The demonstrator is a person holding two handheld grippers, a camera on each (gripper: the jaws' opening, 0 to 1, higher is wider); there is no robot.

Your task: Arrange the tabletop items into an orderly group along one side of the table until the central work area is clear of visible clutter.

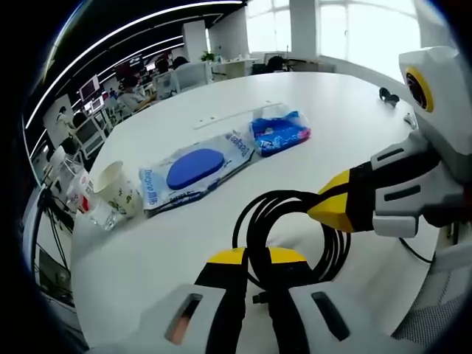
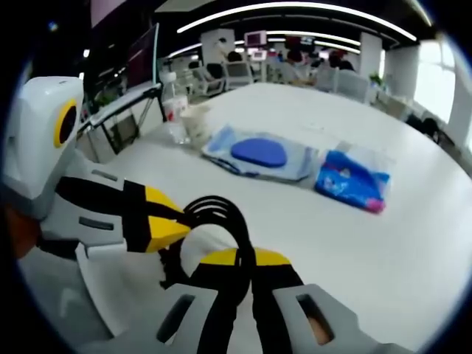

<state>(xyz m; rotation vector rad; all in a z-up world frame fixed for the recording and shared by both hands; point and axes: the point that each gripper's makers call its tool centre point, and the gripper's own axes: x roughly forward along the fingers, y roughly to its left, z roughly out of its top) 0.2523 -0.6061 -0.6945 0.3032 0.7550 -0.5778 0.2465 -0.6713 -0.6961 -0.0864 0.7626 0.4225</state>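
Note:
A coil of black cable (image 1: 252, 212) lies on the near part of the round white table (image 1: 324, 96). My left gripper (image 1: 254, 257) is shut on the coil's near side, its yellow tips pinching the strands. From the right, my right gripper (image 1: 332, 209) clamps the far side of the same coil. In the right gripper view the cable (image 2: 221, 203) loops up between the right gripper (image 2: 247, 258), shut on it, and the left gripper (image 2: 166, 221) coming in from the left.
Further along the table lie a clear bag with a blue oval pad (image 1: 195, 169), a blue tissue pack (image 1: 280, 133) and a paper cup (image 1: 118, 188) near the edge. A small black object (image 1: 389, 94) sits far right. Office desks and seated people stand beyond.

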